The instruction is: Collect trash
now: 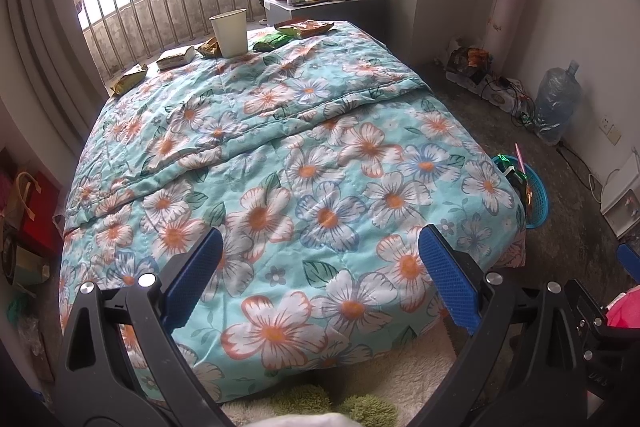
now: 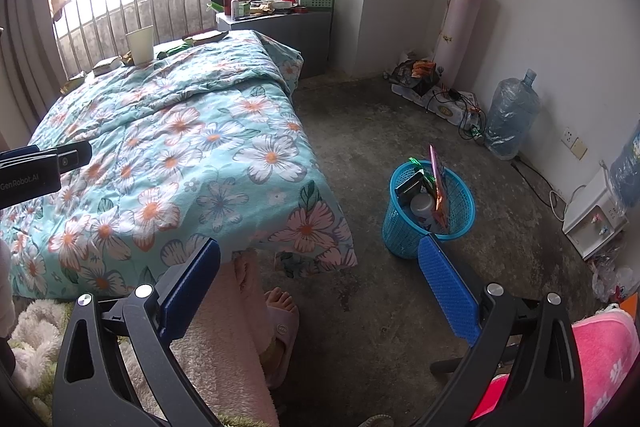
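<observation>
Both the left gripper [image 1: 320,259] and right gripper [image 2: 320,267] have jaws spread, holding nothing. Well beyond them, at the bed's [image 1: 280,155] far end, lie five wrappers [image 1: 305,27] and one paper cup [image 1: 229,32]. One blue basket [image 2: 428,223] stands on the floor, already holding trash.

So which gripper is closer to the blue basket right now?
Right. The right gripper is open just short of the blue basket; the left gripper hangs over the bed's near end, beside it.

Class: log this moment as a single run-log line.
left gripper open, empty | right gripper open, empty | wrappers, paper cup on bed | blue basket part-filled
</observation>
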